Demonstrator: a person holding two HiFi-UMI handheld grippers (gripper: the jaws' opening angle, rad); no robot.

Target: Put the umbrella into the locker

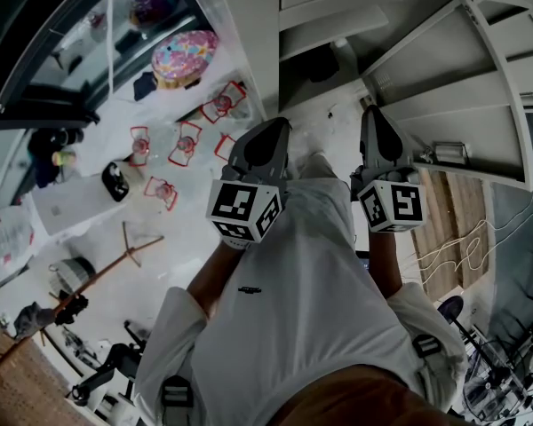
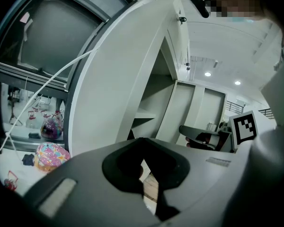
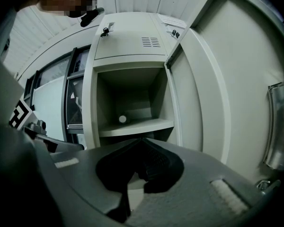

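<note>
I see no umbrella that I can name for sure. A pink patterned round thing (image 1: 185, 58) lies at the upper left, also low in the left gripper view (image 2: 51, 156). The white locker (image 3: 132, 60) stands ahead with one compartment open, its shelf (image 3: 137, 126) bare but for a small white round thing (image 3: 122, 119). Its door (image 3: 213, 103) hangs open to the right. My left gripper (image 1: 275, 127) (image 2: 142, 140) and right gripper (image 1: 370, 112) (image 3: 142, 140) are held side by side before the person's white shirt. Both are shut and hold nothing, short of the locker.
Several red-framed objects (image 1: 186, 140) lie on the white surface at the left, beside a dark glass front (image 2: 42, 51). A wooden stand (image 1: 98, 273) lies lower left. Loose white cables (image 1: 444, 247) run over wooden flooring at the right.
</note>
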